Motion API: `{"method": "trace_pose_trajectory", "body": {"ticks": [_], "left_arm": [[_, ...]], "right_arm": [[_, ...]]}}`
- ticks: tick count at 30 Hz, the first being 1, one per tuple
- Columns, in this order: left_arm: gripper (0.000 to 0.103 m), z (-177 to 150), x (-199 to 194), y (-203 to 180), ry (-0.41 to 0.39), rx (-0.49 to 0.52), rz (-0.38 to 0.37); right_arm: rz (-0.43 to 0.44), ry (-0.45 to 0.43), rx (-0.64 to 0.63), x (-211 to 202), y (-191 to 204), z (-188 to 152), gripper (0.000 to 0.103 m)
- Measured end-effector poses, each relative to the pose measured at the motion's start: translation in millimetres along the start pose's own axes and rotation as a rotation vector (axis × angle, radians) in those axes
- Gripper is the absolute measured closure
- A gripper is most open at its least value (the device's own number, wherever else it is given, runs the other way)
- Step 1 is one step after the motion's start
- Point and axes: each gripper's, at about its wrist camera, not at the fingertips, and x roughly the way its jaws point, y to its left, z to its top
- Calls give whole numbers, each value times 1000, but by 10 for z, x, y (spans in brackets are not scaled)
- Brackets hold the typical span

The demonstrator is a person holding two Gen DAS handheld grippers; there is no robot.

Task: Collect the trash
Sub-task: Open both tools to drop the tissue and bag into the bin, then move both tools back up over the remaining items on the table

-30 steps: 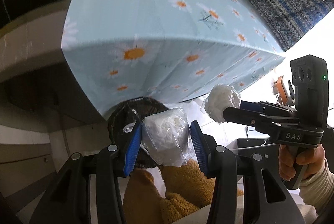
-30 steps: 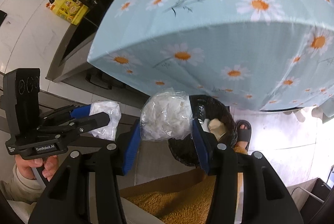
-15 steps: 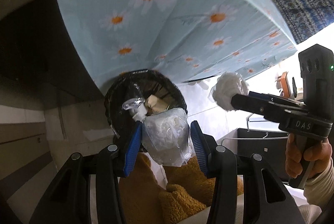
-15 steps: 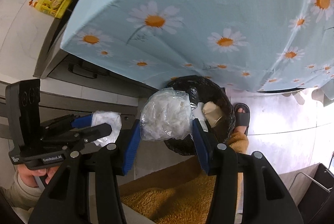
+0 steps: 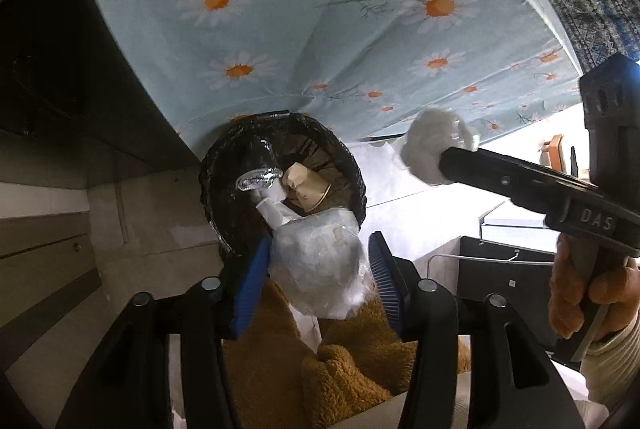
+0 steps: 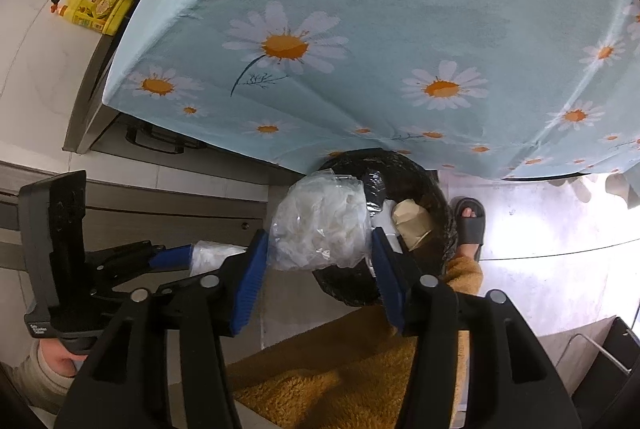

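Left bag: we see a clear plastic bag of crumpled white tissue (image 5: 320, 261) between the blue pads of the left gripper (image 5: 318, 281), hanging at the near rim of the bin.
Left jaws: opening. The left pad (image 5: 252, 283) still lies against the bag; a gap shows between the bag and the right pad, so the grip looks released.
Right bag: a second clear bag of white tissue (image 6: 322, 225) sits between the pads of the right gripper (image 6: 320, 269), in front of the bin's near-left rim.
Right jaws: opening, though both pads (image 6: 250, 277) still touch the bag's sides.
Bin: a round trash bin with a black liner (image 5: 224, 173) stands on the floor, partly under the overhang of the tablecloth. Inside we make out a crushed paper cup (image 5: 306, 185) and a silvery wrapper (image 5: 258, 181).
Edges: the daisy-print tablecloth (image 6: 400, 29) hangs just above the bin's far rim; a grey cabinet front (image 6: 160, 205) runs to its left.
Open room: bare pale floor (image 6: 540, 213) lies right of the bin, past a foot in a dark slipper (image 6: 470, 225) just beside it.
Person: fuzzy mustard-coloured trousers (image 6: 360, 381) fill the near edge below both grippers.
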Motion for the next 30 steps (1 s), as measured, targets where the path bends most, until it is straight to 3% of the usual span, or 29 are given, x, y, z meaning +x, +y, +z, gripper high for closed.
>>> {"method": "trace_pose_trajectory", "body": {"ticks": [5,14,30], "left_arm": [[42,71,-21,-59,-3,3,7],[42,116,-80,-63,-24,-6,26],[42,258,-785,-250,-208,32,-13]], "right_arm": [[22,-14,45,-9,-77,36,38],[11,-46,77,-168,-208,39,38],[0,-176,72,-733,-37,-22,38]]}}
